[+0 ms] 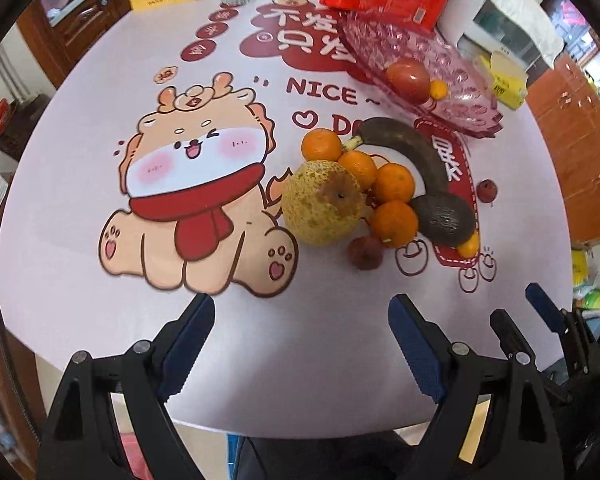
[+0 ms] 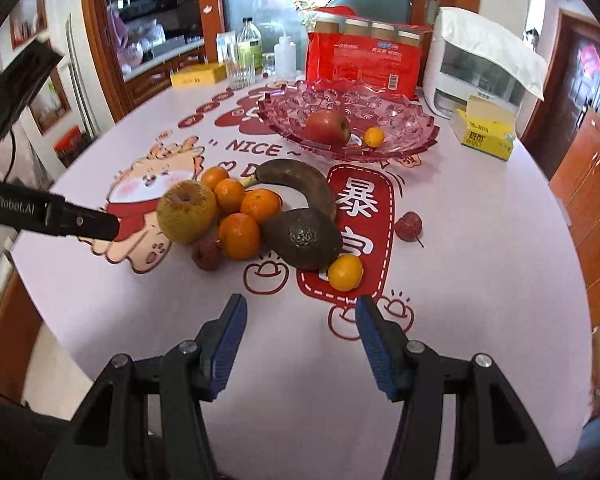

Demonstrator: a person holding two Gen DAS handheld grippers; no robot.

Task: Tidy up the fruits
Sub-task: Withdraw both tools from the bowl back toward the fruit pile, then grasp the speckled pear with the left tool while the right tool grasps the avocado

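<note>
bare pink printed tablecloth (image 2: 480, 264) lies between the open right gripper (image 2: 300, 332) and the fruit heap; small orange kumquat (image 2: 345, 273) sits nearest. dark wrinkled avocado (image 2: 306, 238) and blackened banana (image 2: 300, 184) block the straight path to the pink cut-glass bowl (image 2: 412, 128); room remains right of them, past one red lychee (image 2: 408, 226).

A home dining and kitchen area is showing here: a round table (image 2: 480, 240) is wearing a festive cartoon tablecloth, with wooden cabinets (image 2: 588, 200) standing around it. Bottles (image 2: 249, 46), a glass (image 2: 240, 68), a tissue box (image 2: 486, 128) and a white appliance (image 2: 472, 68) are crowding the table's far edge.
</note>
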